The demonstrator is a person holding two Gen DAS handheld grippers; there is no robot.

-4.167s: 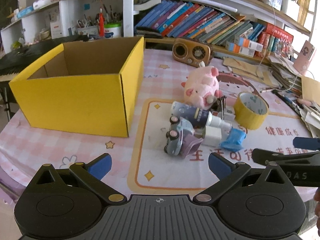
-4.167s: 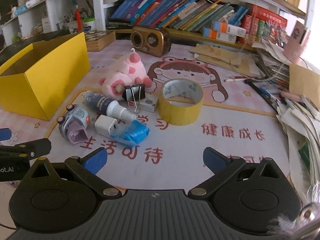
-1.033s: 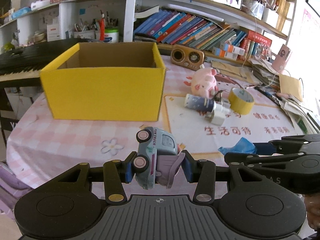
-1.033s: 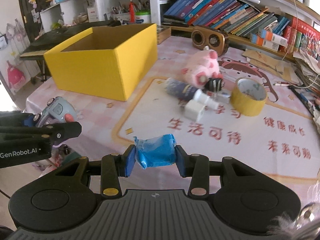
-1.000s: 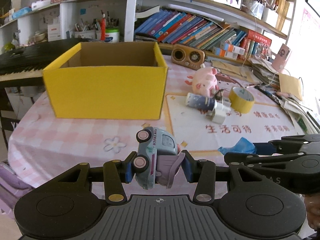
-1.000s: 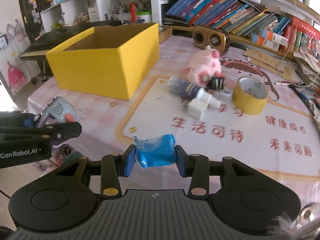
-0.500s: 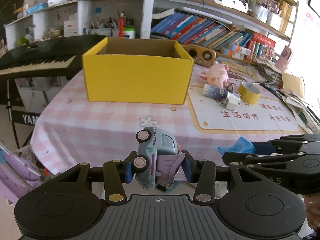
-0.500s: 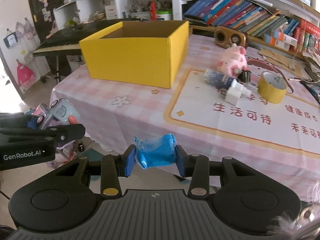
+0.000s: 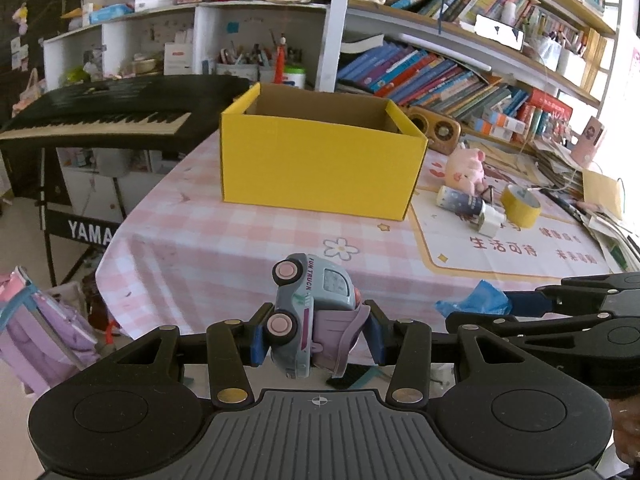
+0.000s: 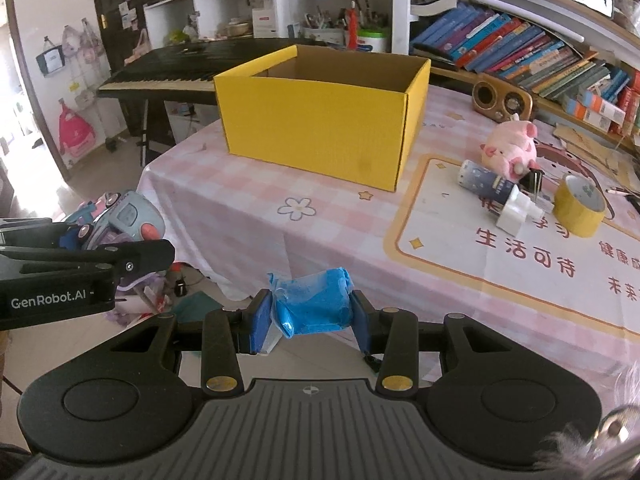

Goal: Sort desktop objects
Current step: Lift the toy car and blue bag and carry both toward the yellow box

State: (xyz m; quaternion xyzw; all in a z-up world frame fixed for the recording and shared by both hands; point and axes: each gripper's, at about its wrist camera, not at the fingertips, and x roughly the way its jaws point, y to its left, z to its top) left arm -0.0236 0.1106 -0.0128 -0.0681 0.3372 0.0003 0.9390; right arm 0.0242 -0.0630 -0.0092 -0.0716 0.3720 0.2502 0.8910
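Near the yellow box (image 9: 320, 168): left gripper (image 9: 316, 338) squeezing toy car (image 9: 310, 312), right gripper (image 10: 310, 316) squeezing blue packet (image 10: 314, 304), both off the table (image 10: 240, 216).

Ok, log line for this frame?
left claw: shut on toy truck | right claw: shut on blue packet | yellow box: open

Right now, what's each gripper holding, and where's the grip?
Left gripper: toy truck, pinched across its lower body. Right gripper: blue packet, pinched at its two ends.
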